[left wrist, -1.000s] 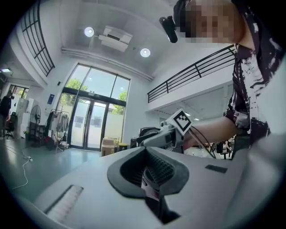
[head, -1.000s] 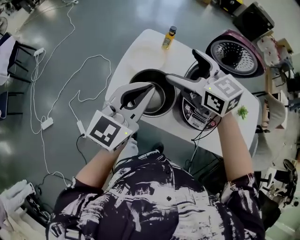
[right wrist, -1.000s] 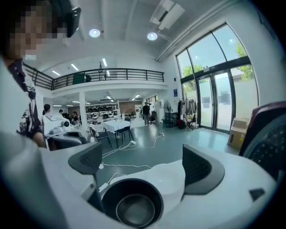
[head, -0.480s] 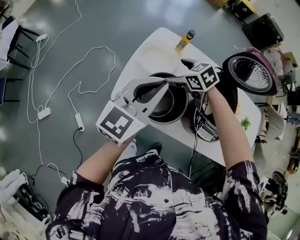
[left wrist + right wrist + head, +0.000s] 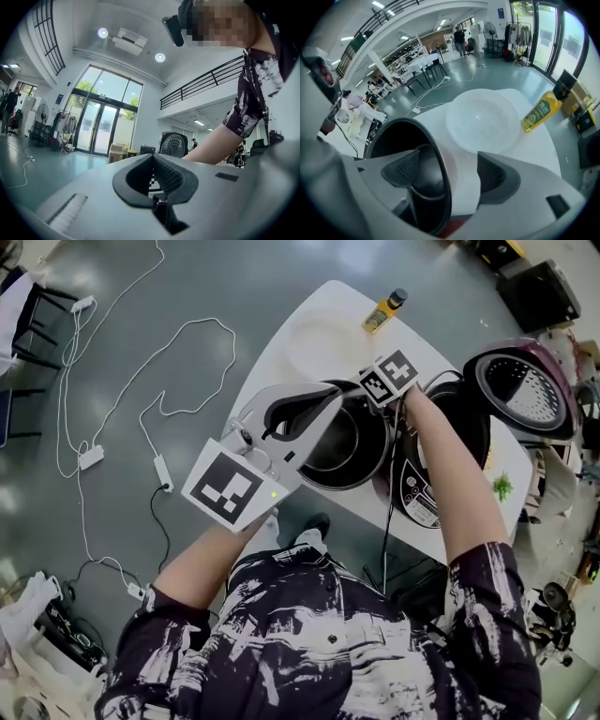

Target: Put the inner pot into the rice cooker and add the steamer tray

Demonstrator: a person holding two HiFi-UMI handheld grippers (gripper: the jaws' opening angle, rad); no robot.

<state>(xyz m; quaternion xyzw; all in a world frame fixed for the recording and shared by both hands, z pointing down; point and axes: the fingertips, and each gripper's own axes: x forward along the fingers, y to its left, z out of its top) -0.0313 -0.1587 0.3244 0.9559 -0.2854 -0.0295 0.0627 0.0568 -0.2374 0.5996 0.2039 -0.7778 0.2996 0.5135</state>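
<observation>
Your left gripper [image 5: 154, 174] has its two dark pads, one smooth and one ribbed, met at the tips with nothing between them; its own view tilts up at the hall's ceiling and your arm. From the head view its tips sit at the near-left edge of the inner pot [image 5: 352, 442], and whether they touch the rim can't be made out. Your right gripper [image 5: 448, 171] has its jaws wide apart, straddling that pot: the left pad hangs inside the dark, glossy bowl, the right pad outside over the white table [image 5: 534, 150], with the thin curved rim running between them. Contact with either pad is unclear. From above only its marker cube [image 5: 386, 378] shows, the jaws hidden beneath. The pot stands on the table, its lower edge cut off by the gripper body. Right of that gripper, the rice cooker [image 5: 419, 501] is half covered by your forearm [image 5: 445, 474], its round lid [image 5: 523, 390] up. Ahead of the jaws lies a pale, translucent round dish [image 5: 483, 119], and further right a yellow plastic bottle [image 5: 541, 112]
</observation>
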